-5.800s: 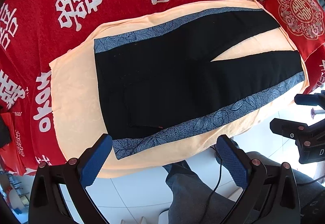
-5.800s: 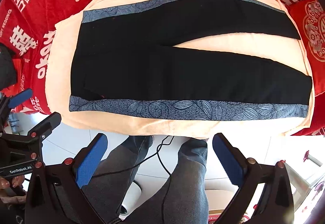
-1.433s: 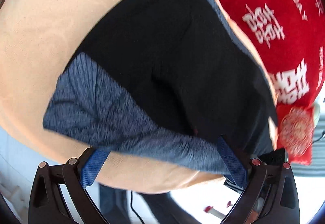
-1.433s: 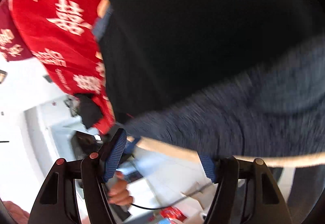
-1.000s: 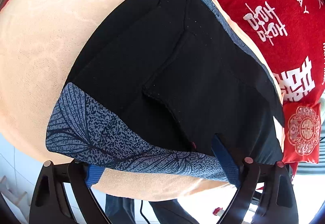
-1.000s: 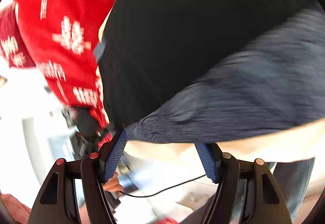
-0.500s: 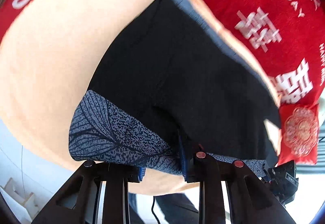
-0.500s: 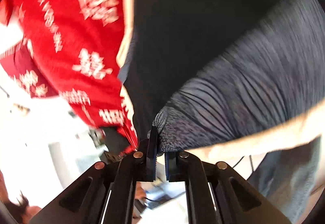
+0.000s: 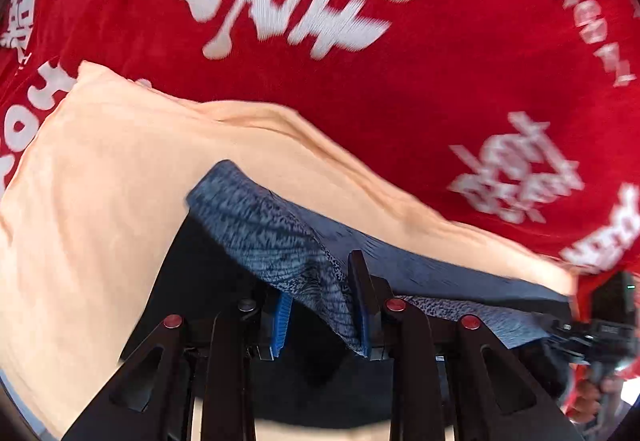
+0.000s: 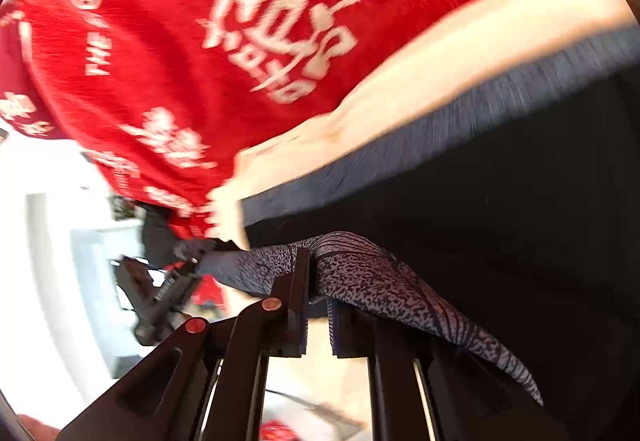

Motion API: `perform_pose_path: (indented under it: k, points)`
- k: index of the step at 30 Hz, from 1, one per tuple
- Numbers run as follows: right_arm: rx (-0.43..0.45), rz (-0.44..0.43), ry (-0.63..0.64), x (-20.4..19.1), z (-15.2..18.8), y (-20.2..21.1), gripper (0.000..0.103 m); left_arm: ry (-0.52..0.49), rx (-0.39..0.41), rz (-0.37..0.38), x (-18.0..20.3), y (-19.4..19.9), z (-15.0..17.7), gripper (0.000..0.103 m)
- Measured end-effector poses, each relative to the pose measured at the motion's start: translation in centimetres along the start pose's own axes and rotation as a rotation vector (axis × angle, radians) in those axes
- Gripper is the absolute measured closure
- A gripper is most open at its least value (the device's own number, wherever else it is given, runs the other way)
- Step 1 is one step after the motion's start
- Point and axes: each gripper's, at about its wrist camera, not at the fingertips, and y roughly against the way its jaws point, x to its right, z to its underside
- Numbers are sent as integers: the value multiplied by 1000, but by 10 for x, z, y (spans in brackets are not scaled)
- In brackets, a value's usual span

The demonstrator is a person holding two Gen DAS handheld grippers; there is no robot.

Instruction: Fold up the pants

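The black pants (image 10: 500, 221) with blue-grey leaf-patterned side bands lie on a peach cloth (image 9: 100, 181). My left gripper (image 9: 320, 301) is shut on the near patterned band (image 9: 264, 237) at the waist end and holds it raised over the black fabric, close to the far band. My right gripper (image 10: 316, 289) is shut on the same band (image 10: 372, 281) further along the leg, lifted over the pants. The far band (image 10: 440, 117) stays flat along the peach cloth's edge. Both views are motion-blurred.
A red blanket (image 9: 360, 101) with white characters covers the surface beyond the peach cloth. The other gripper shows at the right edge of the left wrist view (image 9: 600, 325) and at the left of the right wrist view (image 10: 160, 293). White floor (image 10: 52, 241) lies beyond.
Both grippers closed on the near patterned band, then lifted it and carried it across the pants toward the far band; the red blanket now fills the upper views.
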Motion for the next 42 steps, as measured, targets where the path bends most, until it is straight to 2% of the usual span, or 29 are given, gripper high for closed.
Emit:
perform_pose_path:
  k: [3, 6, 7, 8, 9, 10, 11, 13, 14, 15, 17, 19, 20, 21, 22, 23, 26, 27, 28, 30, 31, 36, 40, 42]
  points:
    - [-37, 91, -14, 22, -30, -35, 93, 29, -61, -75, -1, -45, -9, 68]
    - [-63, 160, -9, 34, -42, -55, 91, 12, -68, -129, 5, -51, -12, 67]
    - [-64, 158, -8, 34, -43, -54, 89, 1, -75, -144, 9, -46, -14, 57]
    - [-69, 146, 2, 30, -42, -53, 71, -5, -64, -154, 11, -38, -14, 49]
    - [-68, 138, 26, 23, -41, -49, 46, -10, -39, -172, 12, -28, -14, 36]
    - [-65, 135, 51, 16, -39, -44, 33, -18, -4, -199, 13, -12, -13, 32]
    - [-66, 138, 85, 5, -36, -39, 23, -24, 9, -208, 14, -3, -12, 31]
    - [-65, 156, 155, -16, -25, -29, 23, -50, 4, -224, 15, 4, -8, 31]
    - [-68, 160, 180, -23, -22, -28, 26, -66, -14, -233, 14, -1, -5, 31]
    - [-76, 177, 222, -32, -18, -30, 43, -84, -37, -247, 17, -9, -3, 31]
    - [-102, 256, 306, -44, -17, -44, 66, -99, -93, -254, 24, -36, 1, 31]
    - [-126, 342, 373, -49, -22, -69, 68, -97, -107, -279, 31, -63, 3, 31]
    - [-129, 365, 395, -49, -27, -80, 68, -114, -90, -329, 36, -73, 4, 28]
    - [-125, 399, 416, -48, -30, -90, 70, -133, -70, -356, 40, -79, 3, 21]
    - [-115, 431, 425, -43, -36, -95, 72, -147, -54, -369, 42, -85, 3, 18]
    - [-98, 409, 403, -39, -44, -95, 73, -144, -48, -383, 44, -91, 1, 17]
    - [29, 321, 288, -24, -68, -62, 65, -124, -62, -399, 47, -92, -6, 17]
    - [73, 301, 260, -24, -73, -50, 53, -125, -72, -400, 49, -89, -6, 17]
    - [104, 267, 228, -22, -77, -35, 49, -129, -87, -390, 52, -84, -5, 17]
    - [116, 184, 183, -17, -76, -9, 46, -146, -94, -368, 55, -69, 1, 17]
    - [110, 180, 181, -15, -71, 1, 46, -172, -94, -352, 64, -59, 9, 17]
    - [102, 212, 193, 8, -10, 57, 46, -318, -115, -260, 106, -30, 53, 17]
    - [170, 254, 45, 61, 62, 120, 46, -439, -169, -111, 161, -16, 103, 17]
    - [204, 278, -36, 80, 99, 136, 46, -498, -194, -39, 186, -16, 129, 17]
